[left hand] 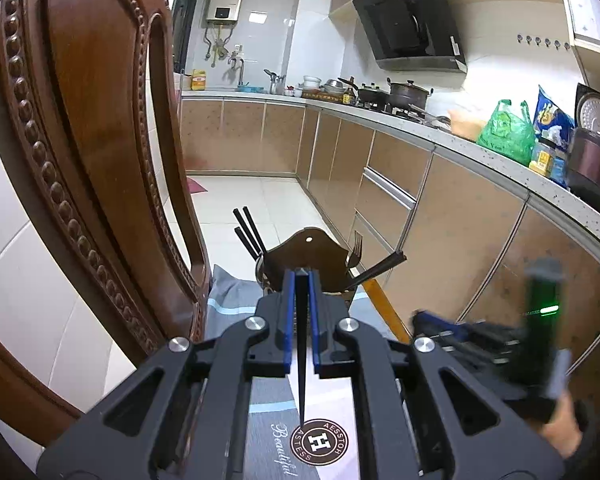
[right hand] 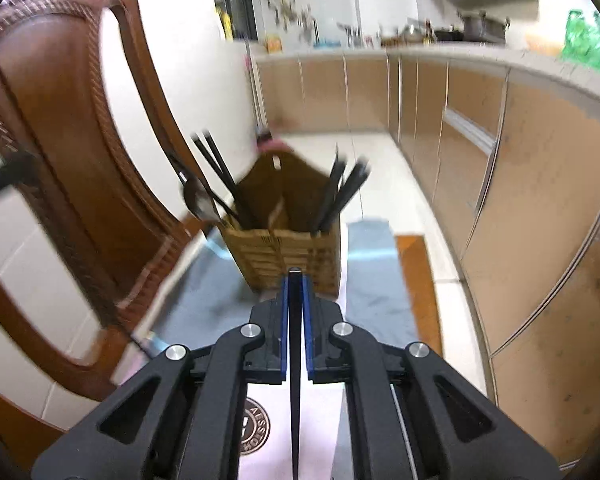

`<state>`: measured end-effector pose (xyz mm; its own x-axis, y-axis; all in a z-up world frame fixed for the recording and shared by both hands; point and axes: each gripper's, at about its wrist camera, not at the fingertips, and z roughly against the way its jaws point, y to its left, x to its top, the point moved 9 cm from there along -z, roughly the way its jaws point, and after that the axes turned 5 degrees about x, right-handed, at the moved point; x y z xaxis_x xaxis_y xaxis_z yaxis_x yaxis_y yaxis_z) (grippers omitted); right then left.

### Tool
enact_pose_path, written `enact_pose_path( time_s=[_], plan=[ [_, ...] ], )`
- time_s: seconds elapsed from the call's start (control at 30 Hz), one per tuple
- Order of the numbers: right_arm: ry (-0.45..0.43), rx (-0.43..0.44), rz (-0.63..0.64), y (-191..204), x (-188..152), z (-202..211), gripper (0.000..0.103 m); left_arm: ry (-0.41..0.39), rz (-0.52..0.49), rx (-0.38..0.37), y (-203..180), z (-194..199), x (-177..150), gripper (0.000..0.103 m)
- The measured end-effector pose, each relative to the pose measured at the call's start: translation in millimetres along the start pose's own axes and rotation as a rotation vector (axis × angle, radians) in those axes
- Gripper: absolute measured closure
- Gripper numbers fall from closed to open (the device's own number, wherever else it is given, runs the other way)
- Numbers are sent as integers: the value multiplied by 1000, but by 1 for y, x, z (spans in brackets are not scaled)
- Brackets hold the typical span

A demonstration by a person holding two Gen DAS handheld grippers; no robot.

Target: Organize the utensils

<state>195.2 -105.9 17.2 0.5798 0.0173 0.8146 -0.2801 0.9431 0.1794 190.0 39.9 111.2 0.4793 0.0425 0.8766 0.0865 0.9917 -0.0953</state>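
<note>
Two hand-held grippers point toward a brown utensil holder (right hand: 288, 236) standing on a grey cloth (right hand: 374, 280) laid over a chair seat, with a carved wooden chair back (right hand: 60, 120) rising at ten o'clock. The left gripper (left hand: 301, 280) has its blue pads pressed onto a single black chopstick (left hand: 302, 376) whose pointed end trails back toward the camera. The right gripper (right hand: 295, 280) likewise pinches a black chopstick (right hand: 295, 380) lengthwise. The holder sits at twelve o'clock in both views. Its left compartment holds dark chopsticks (right hand: 216, 168) and a spoon (right hand: 198, 200); its right compartment holds more chopsticks (right hand: 344, 188), and the left view shows a fork (left hand: 356, 250) there. To finish well, each held chopstick probably needs tipping upright above a chopstick compartment, lowered clear of the sticks already leaning there, then released gently so the holder does not topple.
</note>
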Motion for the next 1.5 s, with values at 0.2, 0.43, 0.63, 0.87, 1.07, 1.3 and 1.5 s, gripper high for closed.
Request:
enact_pose_path(
  time_s=[0.2, 0.43, 0.63, 0.87, 1.07, 1.3, 1.5],
  plan=[
    [-72, 12, 13, 12, 19, 39, 96, 28, -7, 11, -1, -3, -5, 96],
    [-145, 13, 52, 31, 56, 70, 96, 37, -5, 13, 6, -3, -8, 96],
    [-133, 10, 60, 37, 69, 63, 96, 47, 1, 8, 9, -7, -10, 96],
    [-208, 0, 77, 45, 118, 68, 96, 58, 14, 7, 11, -15, -11, 96],
    [-327, -53, 51, 37, 183, 59, 96, 66, 34, 17, 20, -21, -12, 97],
    [-341, -124, -49, 5, 195, -9, 96, 73, 72, 29, 33, -28, -14, 97],
    [-283, -124, -156, -30, 147, -59, 92, 90, 84, 42, 32, -40, -18, 96]
  ],
)
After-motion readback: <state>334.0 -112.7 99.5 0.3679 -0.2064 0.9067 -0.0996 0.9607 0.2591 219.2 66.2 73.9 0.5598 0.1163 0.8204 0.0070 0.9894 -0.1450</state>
